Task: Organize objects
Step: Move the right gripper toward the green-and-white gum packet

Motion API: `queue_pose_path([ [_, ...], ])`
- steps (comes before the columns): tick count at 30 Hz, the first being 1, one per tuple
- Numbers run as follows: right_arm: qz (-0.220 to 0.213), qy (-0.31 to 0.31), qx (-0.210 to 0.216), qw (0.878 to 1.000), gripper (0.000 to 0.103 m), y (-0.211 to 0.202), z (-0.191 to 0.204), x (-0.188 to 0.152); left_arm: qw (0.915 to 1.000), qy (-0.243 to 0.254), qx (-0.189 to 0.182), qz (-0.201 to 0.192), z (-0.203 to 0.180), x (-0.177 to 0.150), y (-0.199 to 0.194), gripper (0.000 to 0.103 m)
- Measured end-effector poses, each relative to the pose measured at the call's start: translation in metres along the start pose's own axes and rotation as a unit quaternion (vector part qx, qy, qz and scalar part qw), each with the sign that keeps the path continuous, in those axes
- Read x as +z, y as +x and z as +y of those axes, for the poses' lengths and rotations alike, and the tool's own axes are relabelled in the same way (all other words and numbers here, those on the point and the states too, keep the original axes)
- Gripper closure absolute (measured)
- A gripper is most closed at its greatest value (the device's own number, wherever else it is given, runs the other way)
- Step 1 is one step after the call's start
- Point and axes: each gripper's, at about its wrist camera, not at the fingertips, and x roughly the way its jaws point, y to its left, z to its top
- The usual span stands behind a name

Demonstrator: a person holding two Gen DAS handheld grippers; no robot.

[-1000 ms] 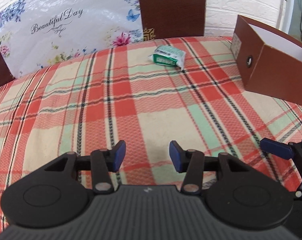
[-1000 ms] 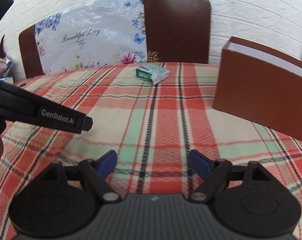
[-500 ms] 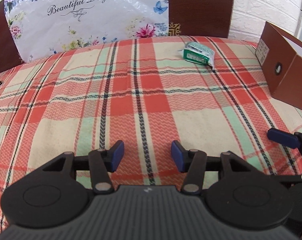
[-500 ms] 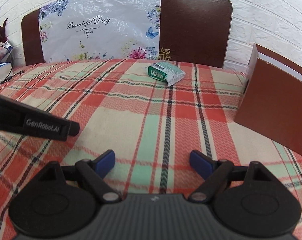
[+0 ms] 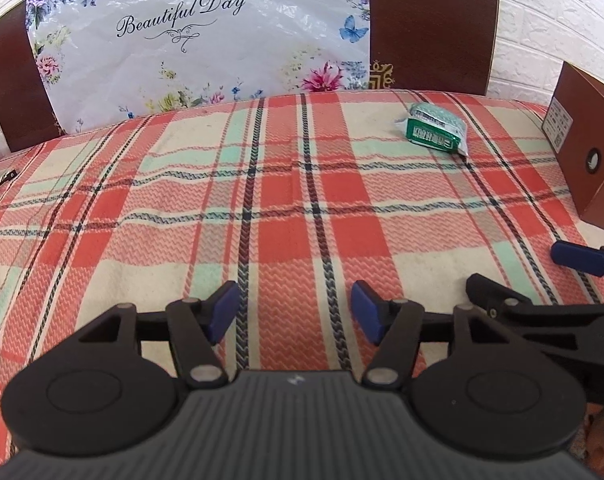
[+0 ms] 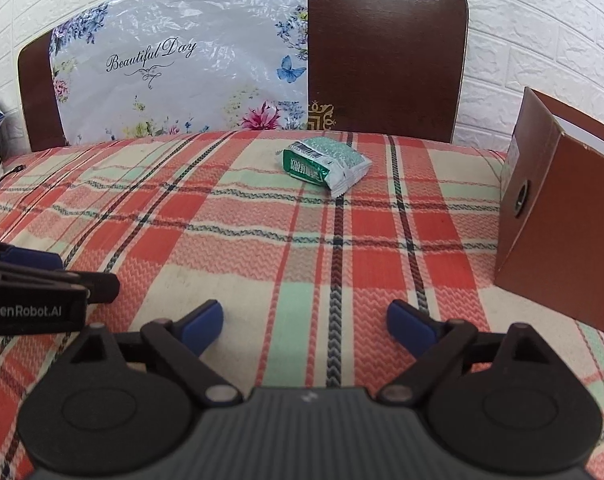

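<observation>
Both grippers hang empty over the near part of the bed. The left gripper [image 5: 293, 312] has its blue pads parted with nothing between them, and the right gripper [image 6: 304, 326] is spread a bit wider, also holding nothing.

The thing to tidy looks like the small green-and-white crinkly foil packet [image 6: 326, 164], lying flat near the far edge of the red, cream and mint plaid bedspread [image 6: 261, 240], just in front of the dark brown glossy headboard [image 6: 386, 48]. The likely home for it is the brown cardboard box with a round finger hole [image 6: 558, 208], standing at the right edge of the bed, well apart from the packet.

Judging by position, the right gripper has the straighter line to it. The packet is soft and slippery-looking, so the best bet is probably to come in low, straddle its short width with the jaws kept wide, and pinch the body, not the sealed flap. The soft bedding will give, so pressing down hard seems unwise.

View differences: the right wrist camera shows the packet's barcode and the box's tall side. The left wrist camera shows the white printed label [image 5: 560, 126] on the box's end and the right gripper's blue fingertip [image 5: 578, 258] poking in from the right. Whether the box is open on top can't be told from either view.
</observation>
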Motion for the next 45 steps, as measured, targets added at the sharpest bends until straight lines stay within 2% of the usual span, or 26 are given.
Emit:
queue_pose_path([
  [14, 0.000, -0.003, -0.003, 1.000, 0.009, 0.001, 0.001, 0.001, 0.9992, 0.005, 0.012, -0.038, 0.008, 0.005, 0.020, 0.017],
  [29, 0.002, 0.010, -0.018, 1.000, 0.007, 0.027, -0.002, 0.020, 0.9981, 0.007, 0.011, -0.060, 0.008, 0.028, 0.053, 0.012],
  [45, -0.002, 0.026, -0.033, 0.999, 0.005, 0.065, -0.013, 0.045, 0.9978, 0.003, 0.011, -0.065, 0.007, 0.043, 0.073, 0.008],
])
